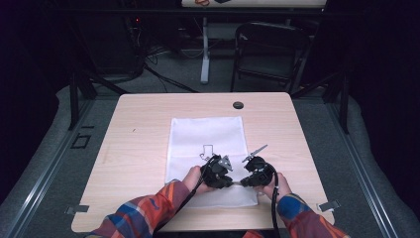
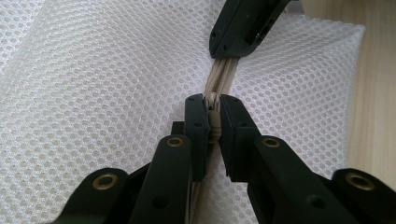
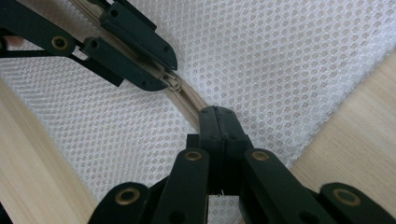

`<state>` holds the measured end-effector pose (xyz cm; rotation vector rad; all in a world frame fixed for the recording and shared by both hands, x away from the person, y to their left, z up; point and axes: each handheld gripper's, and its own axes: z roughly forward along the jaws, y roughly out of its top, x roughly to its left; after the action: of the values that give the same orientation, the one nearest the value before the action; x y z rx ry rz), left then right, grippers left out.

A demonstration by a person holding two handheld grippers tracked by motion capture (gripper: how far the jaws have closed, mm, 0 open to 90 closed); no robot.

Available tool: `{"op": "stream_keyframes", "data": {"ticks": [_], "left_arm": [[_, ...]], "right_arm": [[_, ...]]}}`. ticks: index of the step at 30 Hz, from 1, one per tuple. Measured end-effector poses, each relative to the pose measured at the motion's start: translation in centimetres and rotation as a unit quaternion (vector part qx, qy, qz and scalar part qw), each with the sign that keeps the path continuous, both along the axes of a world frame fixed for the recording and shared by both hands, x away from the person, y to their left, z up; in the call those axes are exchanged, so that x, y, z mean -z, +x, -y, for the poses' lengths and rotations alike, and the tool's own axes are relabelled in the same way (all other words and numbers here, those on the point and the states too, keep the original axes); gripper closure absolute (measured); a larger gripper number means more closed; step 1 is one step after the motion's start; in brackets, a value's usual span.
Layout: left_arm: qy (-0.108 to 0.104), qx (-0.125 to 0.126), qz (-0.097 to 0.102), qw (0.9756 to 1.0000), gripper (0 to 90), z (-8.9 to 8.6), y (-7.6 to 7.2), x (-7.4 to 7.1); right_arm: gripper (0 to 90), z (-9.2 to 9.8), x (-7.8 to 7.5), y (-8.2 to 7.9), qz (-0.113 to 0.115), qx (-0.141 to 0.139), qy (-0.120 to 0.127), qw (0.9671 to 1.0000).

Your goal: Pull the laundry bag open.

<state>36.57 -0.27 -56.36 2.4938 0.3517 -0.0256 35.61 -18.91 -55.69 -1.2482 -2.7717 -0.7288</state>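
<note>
You're mid-zip on the white mesh bag (image 1: 205, 144): left gripper (image 2: 213, 109) has its jaws clenched on the zipper pull (image 2: 213, 103), right gripper (image 3: 218, 122) is pinched tight on the zipper tape (image 3: 189, 105) just ahead of the left jaws, near the bag's corner. Next move, prob.: keep the right as anchor w/ tape taut and drag the pull straight along the teeth, no twist. Bare table (image 1: 133, 119) lies right beside the right jaws; room for the pull is back behind the left jaws, along the bag's near edge.
</note>
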Motion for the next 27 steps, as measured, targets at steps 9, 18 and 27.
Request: {"op": "stream_keyframes", "data": {"ticks": [9,18,27], "left_arm": [[0.012,-0.005,0.006,0.9999,82.2,-0.7,0.0,-0.3],[0.016,-0.01,-0.004,0.9998,82.0,-1.9,0.2,-0.4],[0.018,-0.029,-0.014,0.9993,81.9,-4.3,0.2,-0.5]], "right_arm": [[90.0,0.4,-0.1,0.1,-0.007,-0.004,-0.004,1.0],[90.0,0.5,-0.1,0.0,-0.009,-0.002,0.0,1.0],[90.0,0.4,0.0,0.0,-0.005,-0.002,0.001,1.0]]}}
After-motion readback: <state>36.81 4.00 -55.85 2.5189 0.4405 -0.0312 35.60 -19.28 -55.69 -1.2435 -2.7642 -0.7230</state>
